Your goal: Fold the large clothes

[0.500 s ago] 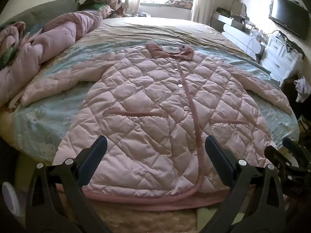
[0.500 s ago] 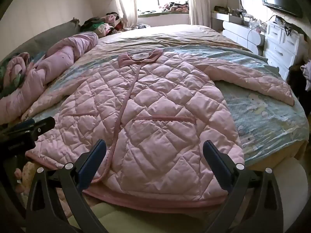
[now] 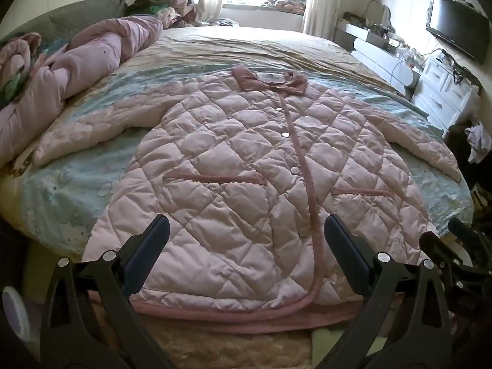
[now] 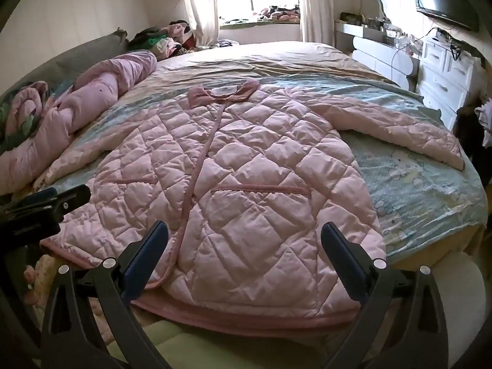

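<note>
While nothing has yet been folded, the scene reads left to right as follows.

Rolled duvet (image 3: 92, 58): pink, bunched into a thick soft roll along the left edge of the bed, near but apart from the coat's left sleeve.

Left hand-held gripper (image 3: 246, 246): released, jaws spread wide and empty, hovering over the hem; black frame, dark blue pads.

Quilted coat (image 3: 246, 160): task garment, lying flat and face up on the bed (image 3: 215, 46), both sleeves spread outward, hem toward the cameras; pale pink padded fabric stitched in diamonds, darker pink trim on hem, placket, two pocket slits and bow-shaped collar; round metal snaps down the front.

Right hand-held gripper (image 4: 244, 249): likewise released and empty, above the hem's right part.

Bed sheet (image 4: 415, 178): pale blue, cartoon print, smooth.

Progress: judged at the start; sleeves and body all remain to be folded.

Dresser (image 4: 442, 77): white, hard-edged, far right.
</note>
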A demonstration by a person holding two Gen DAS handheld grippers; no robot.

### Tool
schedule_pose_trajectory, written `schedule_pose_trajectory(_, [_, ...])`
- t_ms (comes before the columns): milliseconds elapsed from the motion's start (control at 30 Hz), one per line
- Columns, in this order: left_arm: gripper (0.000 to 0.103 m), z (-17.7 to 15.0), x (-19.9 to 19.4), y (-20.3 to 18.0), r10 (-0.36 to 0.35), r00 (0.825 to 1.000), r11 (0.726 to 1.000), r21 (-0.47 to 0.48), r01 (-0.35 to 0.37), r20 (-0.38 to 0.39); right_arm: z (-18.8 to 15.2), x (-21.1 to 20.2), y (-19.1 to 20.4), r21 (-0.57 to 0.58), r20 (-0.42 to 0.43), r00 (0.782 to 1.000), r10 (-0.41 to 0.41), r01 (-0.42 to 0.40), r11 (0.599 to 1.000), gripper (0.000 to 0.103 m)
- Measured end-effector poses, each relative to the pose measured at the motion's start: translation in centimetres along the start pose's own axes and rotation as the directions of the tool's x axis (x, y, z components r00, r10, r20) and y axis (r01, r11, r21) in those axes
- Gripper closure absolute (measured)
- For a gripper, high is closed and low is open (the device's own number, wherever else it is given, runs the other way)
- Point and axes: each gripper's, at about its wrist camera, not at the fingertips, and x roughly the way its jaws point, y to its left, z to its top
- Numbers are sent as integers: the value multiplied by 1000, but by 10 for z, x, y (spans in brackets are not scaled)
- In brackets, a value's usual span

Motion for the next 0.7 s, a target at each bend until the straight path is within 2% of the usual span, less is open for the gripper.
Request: schedule_pose_trajectory(700, [9,0,0,0,0,1000,1000,-4,0,4,2,-4,-1,4,12,1000,0,-1,1000,4])
